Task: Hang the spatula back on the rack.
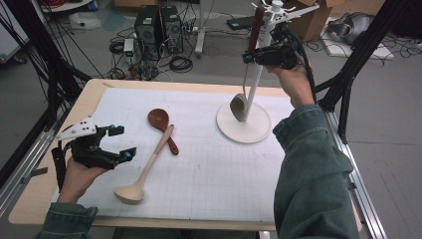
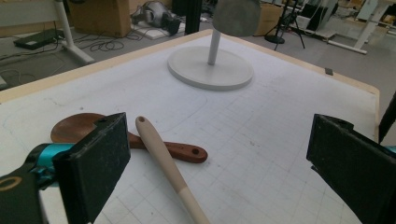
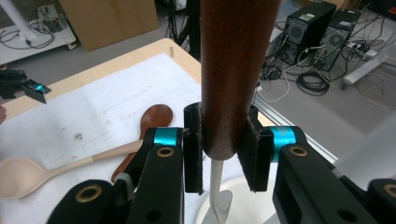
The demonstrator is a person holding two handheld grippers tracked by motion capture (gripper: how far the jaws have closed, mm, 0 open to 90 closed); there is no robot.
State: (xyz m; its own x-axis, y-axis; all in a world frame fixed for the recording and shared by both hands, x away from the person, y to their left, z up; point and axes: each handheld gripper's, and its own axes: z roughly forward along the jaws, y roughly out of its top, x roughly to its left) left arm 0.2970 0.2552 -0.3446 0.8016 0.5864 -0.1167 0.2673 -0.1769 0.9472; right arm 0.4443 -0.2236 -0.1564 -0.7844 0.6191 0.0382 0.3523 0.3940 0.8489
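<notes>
- Ladle [image 1: 247, 74] with dark wooden handle and grey bowl: right hand-held gripper [image 1: 251, 58] pinches the handle, holding it upright beside the white rack [image 1: 259, 74], bowl hanging just above the rack's round base [image 1: 244, 130].
- Left hand-held gripper [image 1: 119, 144] jaws spread, nothing between them, resting on the bench [image 1: 209, 169] well left of the rack.
- Handling, my read: ladle stiff and light, but smooth round handle could rotate or slip in the pads; bowl-heavy end will swing. Grip looks best where it is, on the thick wood.
- Also on the bench left of the rack: pale wooden ladle [image 1: 147, 169] lying across a brown wooden spoon [image 1: 163, 127].
- Right gripper view shows the pads [image 3: 192, 154] squeezing the handle [image 3: 233, 70] near its lower end, with the thin pale shank [image 3: 215, 186] below; high view can't resolve that.
- Left gripper view shows the hanging hole in the brown spoon's handle [image 2: 194, 151].
</notes>
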